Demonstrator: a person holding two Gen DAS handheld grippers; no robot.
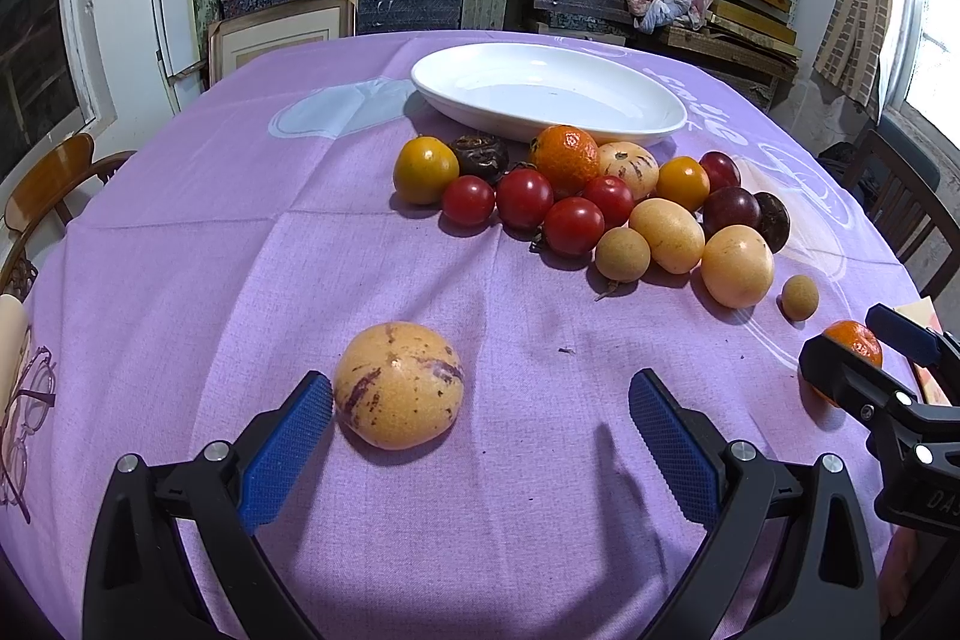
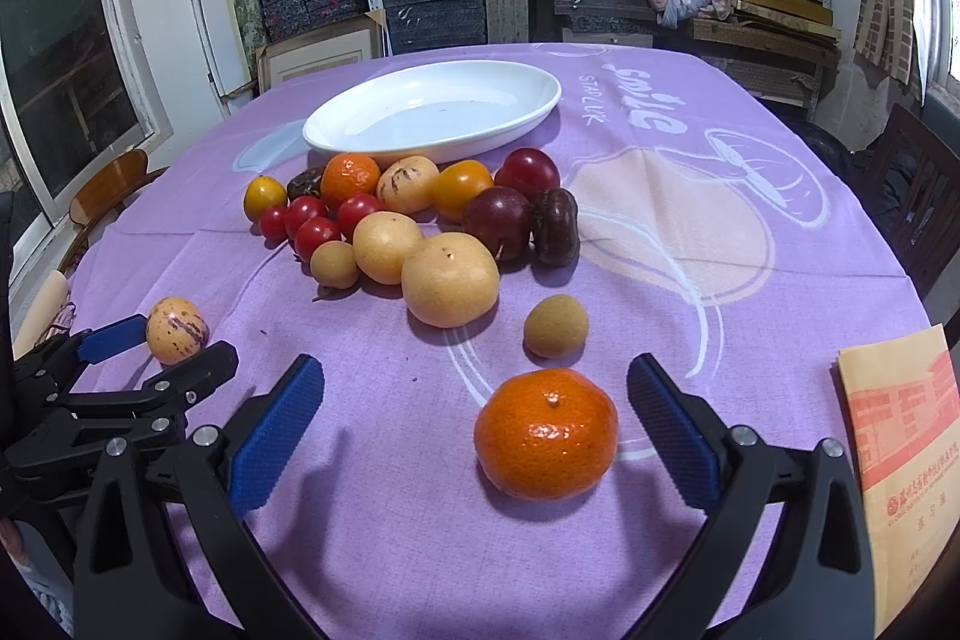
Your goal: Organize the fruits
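Both claws sit spread wide just above the purple printed tablecloth [image 1: 180, 250] covering the surface, neither holding anything. Left claw [image 1: 480, 415] has a round tan pepino melon with purple streaks [image 1: 398, 385] between its blue pads, right up against the left pad and well off the right one. Right claw [image 2: 474, 400] frames a shiny orange mandarin [image 2: 546, 433] that lies closer to its right pad, touching neither as far as I can see.

Biggest thing further back is the white oval ceramic dish [image 2: 336, 124], nothing in it. Right in front of it is the main fruit pile [image 1: 588, 208]: two pale yellow round fruits, another mandarin, a second streaky pepino, a couple of yellow-orange tomatoes, dark plums, two dark wrinkly fruits, four red cherry tomatoes and a small brown longan-looking one. The pile sits between both claws and the dish.

One more small brown round fruit [image 2: 555, 326] lies alone just past the mandarin. An orange printed paper envelope [image 2: 900, 460] lies at the right edge.
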